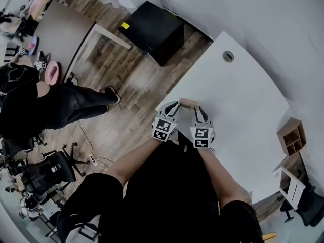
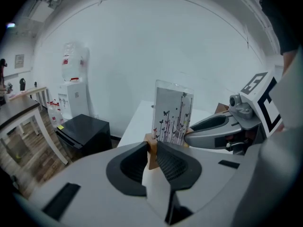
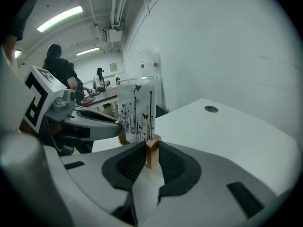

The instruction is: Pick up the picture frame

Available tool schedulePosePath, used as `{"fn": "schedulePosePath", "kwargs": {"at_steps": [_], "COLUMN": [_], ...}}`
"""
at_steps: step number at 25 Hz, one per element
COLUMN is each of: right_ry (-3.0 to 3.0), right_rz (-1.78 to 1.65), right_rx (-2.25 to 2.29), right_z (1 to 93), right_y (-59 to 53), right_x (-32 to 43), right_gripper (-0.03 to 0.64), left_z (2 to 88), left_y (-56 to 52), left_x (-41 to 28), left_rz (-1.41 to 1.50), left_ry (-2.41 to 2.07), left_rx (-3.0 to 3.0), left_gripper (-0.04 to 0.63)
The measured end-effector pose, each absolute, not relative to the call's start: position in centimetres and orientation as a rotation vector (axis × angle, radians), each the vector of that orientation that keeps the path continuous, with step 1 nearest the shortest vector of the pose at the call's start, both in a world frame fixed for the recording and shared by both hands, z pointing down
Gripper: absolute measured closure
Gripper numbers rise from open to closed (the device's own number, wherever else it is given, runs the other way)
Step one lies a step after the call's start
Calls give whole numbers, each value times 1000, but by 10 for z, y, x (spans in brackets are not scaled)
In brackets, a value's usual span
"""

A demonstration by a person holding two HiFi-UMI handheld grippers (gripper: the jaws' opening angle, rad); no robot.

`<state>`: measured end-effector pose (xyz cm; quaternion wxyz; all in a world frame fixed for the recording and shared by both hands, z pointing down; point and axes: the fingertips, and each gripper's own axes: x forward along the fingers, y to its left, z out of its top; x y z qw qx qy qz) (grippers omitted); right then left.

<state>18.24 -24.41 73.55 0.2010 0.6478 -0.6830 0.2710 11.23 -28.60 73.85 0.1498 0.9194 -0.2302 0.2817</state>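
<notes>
The picture frame (image 1: 188,103) is a clear upright panel printed with butterflies and stems (image 2: 173,115), set in a small wooden base. It stands near the left edge of the white table (image 1: 243,100). My left gripper (image 1: 176,106) is shut on the left end of the wooden base (image 2: 151,151), with both pads against the wood. My right gripper (image 1: 198,110) is shut on the other end of the base (image 3: 152,151). Each gripper shows in the other's view: the right one (image 2: 222,126) beside the panel, the left one (image 3: 94,125) behind it.
A black cabinet (image 1: 152,30) stands on the wood floor beyond the table's left edge. The table has a round cable hole (image 1: 228,56). A person in black (image 1: 50,103) sits at the left, office chairs (image 1: 45,173) below. A wooden shelf (image 1: 292,135) stands at the right.
</notes>
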Motion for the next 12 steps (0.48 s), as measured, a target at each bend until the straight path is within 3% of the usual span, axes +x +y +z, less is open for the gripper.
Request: {"fn": "schedulePosePath", "kwargs": {"at_steps": [12], "right_ry": [-1960], "right_rz": [726], "right_rx": [1926], "right_z": [643], "right_y": [-195], "right_x": [163], "right_gripper": [526], "left_z": [642], "left_y": [-239], "left_x": [91], "left_rz": [662], "left_ry": [-756], "left_rx": [2710], "left_gripper": [530]}}
